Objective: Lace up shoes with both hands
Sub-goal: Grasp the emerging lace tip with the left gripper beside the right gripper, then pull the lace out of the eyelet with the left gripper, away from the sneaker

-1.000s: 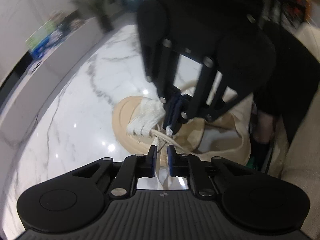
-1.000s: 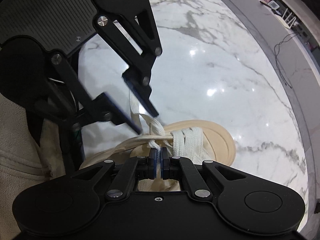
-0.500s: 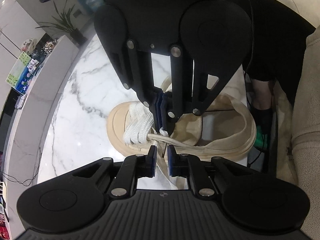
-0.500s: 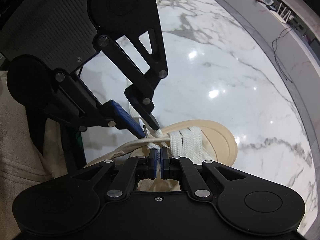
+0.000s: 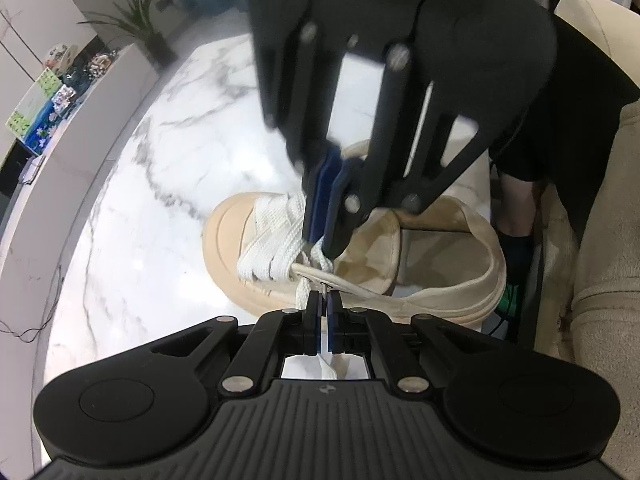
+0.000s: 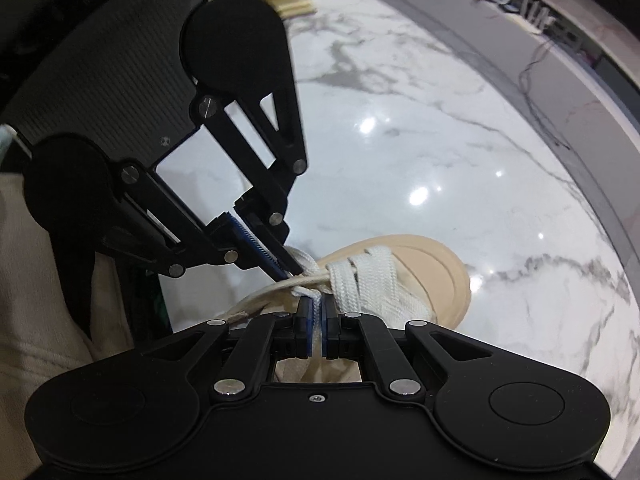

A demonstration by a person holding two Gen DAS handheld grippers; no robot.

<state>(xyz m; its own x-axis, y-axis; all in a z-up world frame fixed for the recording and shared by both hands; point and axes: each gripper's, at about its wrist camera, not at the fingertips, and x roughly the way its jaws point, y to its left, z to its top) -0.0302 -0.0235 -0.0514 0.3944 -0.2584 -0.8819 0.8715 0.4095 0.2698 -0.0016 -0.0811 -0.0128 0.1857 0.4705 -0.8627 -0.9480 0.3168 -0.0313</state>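
A beige shoe [image 5: 440, 280] lies on the white marble table [image 5: 140, 240], toe to the left, with wide white laces [image 5: 272, 248] across its front. My left gripper [image 5: 325, 298] is shut on a white lace end at the shoe's near side, just by the top eyelets. My right gripper [image 5: 320, 246] comes down from above onto the lace crossing. In the right wrist view the shoe [image 6: 440, 276] points right. The right gripper [image 6: 318, 304] has a strand of the laces [image 6: 372, 284] between its pads, and its jaws are opening. The left gripper [image 6: 290, 271] meets it tip to tip.
A person's leg in black and a beige cushion [image 5: 600, 280] are at the right. A potted plant [image 5: 148, 28] and a ledge with colourful boxes [image 5: 36, 120] lie beyond the table's left rim. A thin cable [image 6: 536, 92] runs along the grey border.
My left jaws have closed fully onto the lace end. The right jaws have parted slightly around their strand, and the right gripper has rolled and shifted a little over the shoe.
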